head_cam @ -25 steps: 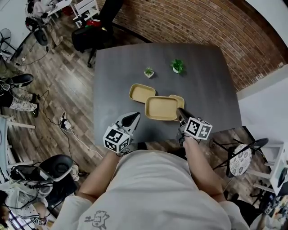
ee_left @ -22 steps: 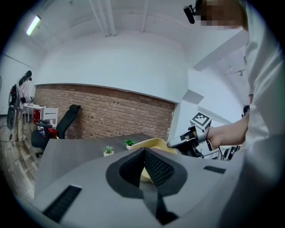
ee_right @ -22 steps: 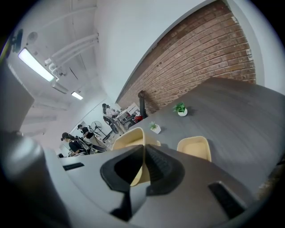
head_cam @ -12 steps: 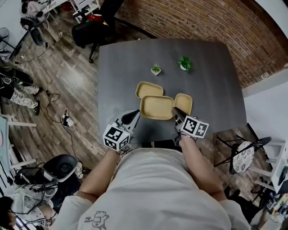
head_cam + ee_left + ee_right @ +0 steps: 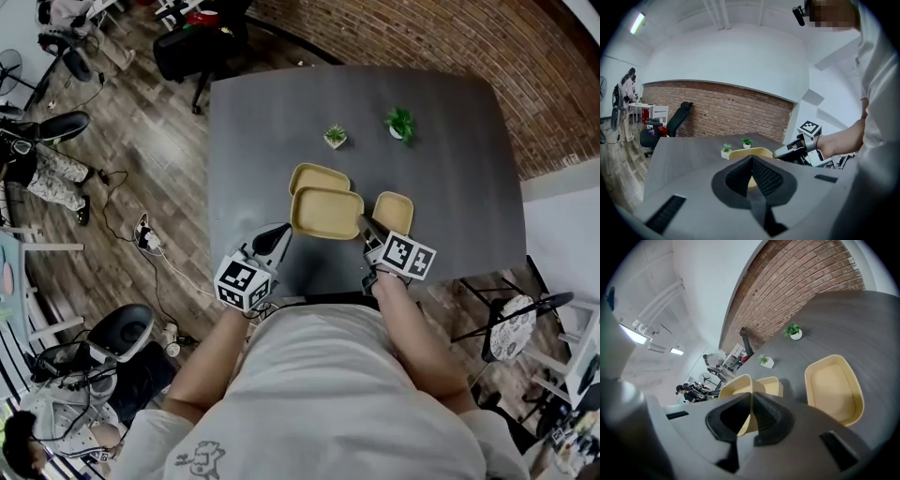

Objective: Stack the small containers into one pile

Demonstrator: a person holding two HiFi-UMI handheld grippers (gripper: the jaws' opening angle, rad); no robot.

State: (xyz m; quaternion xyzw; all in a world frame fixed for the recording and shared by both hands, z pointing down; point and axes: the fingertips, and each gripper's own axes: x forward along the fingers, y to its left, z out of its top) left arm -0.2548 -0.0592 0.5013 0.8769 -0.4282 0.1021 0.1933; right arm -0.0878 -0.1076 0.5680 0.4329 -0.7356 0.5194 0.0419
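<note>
Fingers of your right gripper are clamped on the thin side wall of a yellow tray, which sticks out ahead of them and to their left. Your left gripper has its jaws pressed together with nothing between them, and that tray's near corner sits just beyond its tips. As I read it, the pile is only beginning. The tray you are holding overlaps the near edge of a second tray lying just past the fingers, but it isn't clearly nested in it. A third tray lies alone on the table, just to the right of the fingers and apart from the other two. That leaves seating this tray and then adding the third one. You can't tell from above whether the held tray hangs over the second one or already rests on it, because the second tray's near rim is covered. From the left gripper, its own jaws block most of the tray, so whether they touch it is unclear.
</note>
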